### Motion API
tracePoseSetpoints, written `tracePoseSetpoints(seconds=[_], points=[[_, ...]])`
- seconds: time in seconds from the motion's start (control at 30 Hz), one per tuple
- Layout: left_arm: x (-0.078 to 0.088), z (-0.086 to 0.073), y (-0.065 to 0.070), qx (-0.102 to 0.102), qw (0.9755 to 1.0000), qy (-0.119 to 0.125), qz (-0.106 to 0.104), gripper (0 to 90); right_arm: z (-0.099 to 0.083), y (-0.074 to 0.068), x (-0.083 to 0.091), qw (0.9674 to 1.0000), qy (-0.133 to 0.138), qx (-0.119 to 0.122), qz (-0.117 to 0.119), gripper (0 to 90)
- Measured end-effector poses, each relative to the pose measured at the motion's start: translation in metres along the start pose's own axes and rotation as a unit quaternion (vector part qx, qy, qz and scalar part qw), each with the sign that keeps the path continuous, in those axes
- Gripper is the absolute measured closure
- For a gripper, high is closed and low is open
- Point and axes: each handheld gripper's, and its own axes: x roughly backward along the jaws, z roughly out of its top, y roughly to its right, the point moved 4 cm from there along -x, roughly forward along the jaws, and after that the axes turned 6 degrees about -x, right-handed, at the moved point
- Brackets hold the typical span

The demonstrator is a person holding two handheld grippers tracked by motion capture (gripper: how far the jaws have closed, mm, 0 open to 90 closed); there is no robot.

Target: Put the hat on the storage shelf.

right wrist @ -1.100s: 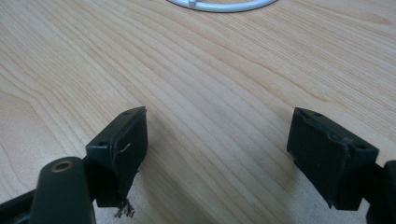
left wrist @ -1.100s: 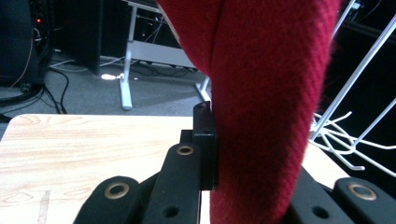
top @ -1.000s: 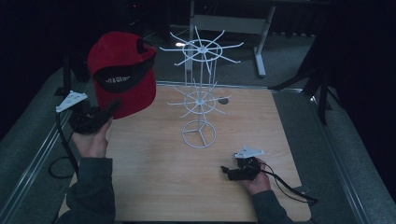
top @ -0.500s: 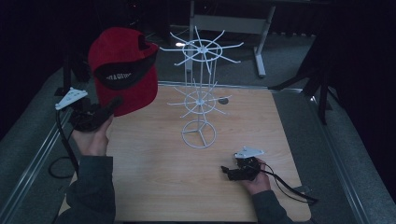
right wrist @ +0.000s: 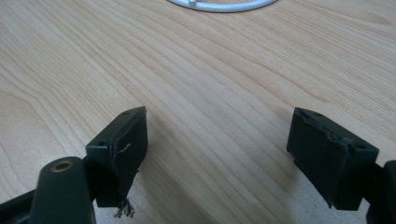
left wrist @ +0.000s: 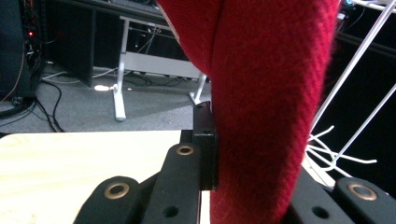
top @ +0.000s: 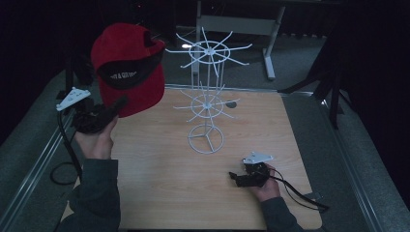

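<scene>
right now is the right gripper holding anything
No, the right gripper has its jaws spread wide with only bare wooden table between them.

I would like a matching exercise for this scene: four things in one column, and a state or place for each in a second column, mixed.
1. red cap
2. white wire rack
3. left gripper
4. right gripper

a. open, jaws just above the wood
b. stands on the table
c. held up in the air
d. shut on fabric

Pairs: 1-c, 2-b, 3-d, 4-a
</scene>
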Motion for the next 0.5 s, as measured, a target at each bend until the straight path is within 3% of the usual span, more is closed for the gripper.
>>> tracePoseSetpoints(seconds=[0.5], points=[[0.0044,0.0051,0.0103,-0.005,0.9999,0.011,-0.011,85.3,0.0000,0.0000,0.0000,1.0000,0.000,0.000,0.000,20.1]])
